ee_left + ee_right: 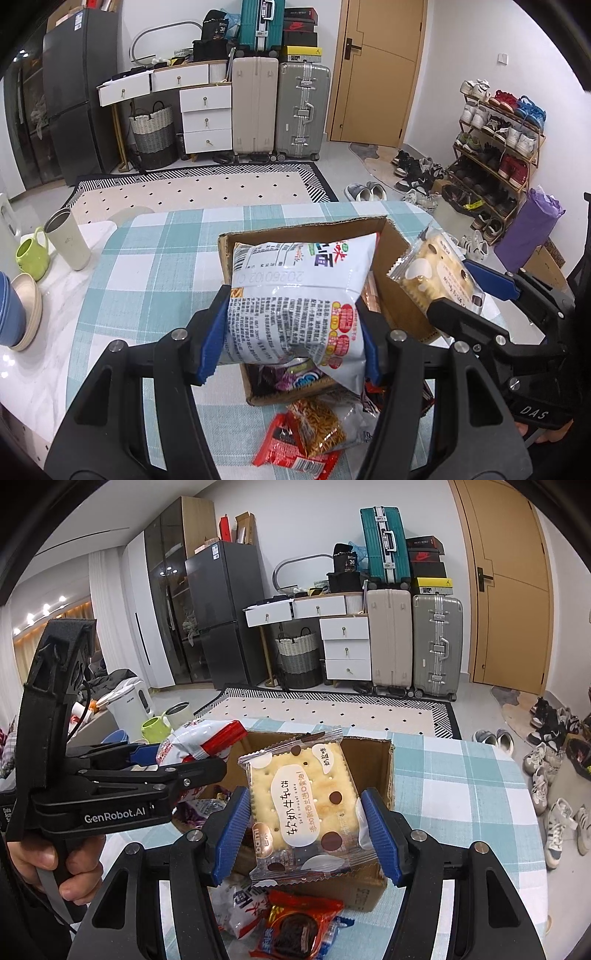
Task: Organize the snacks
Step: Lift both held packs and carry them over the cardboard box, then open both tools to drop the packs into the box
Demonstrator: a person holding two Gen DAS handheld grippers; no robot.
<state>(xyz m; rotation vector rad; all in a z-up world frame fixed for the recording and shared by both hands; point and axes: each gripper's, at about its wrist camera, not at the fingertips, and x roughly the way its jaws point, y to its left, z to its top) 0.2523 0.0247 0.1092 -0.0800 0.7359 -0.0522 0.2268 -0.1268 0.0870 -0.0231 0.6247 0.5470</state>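
My left gripper [291, 332] is shut on a white snack bag [295, 295] and holds it above the open cardboard box [397, 291] on the checked tablecloth. My right gripper [306, 830] is shut on a clear-wrapped cracker packet [303, 805], held over the same box [373, 771]. The right gripper and its packet [436, 273] show at the right of the left wrist view. The left gripper with its bag [199, 742] shows at the left of the right wrist view. Purple and other packets lie inside the box.
Loose snacks lie in front of the box: a red packet [291, 450] and a noodle-snack bag [321, 428]; a red cookie packet [299, 926]. A beige tumbler [68, 240], green mug [31, 253] and stacked bowls [22, 310] stand at the table's left. A white kettle [129, 701] stands beyond.
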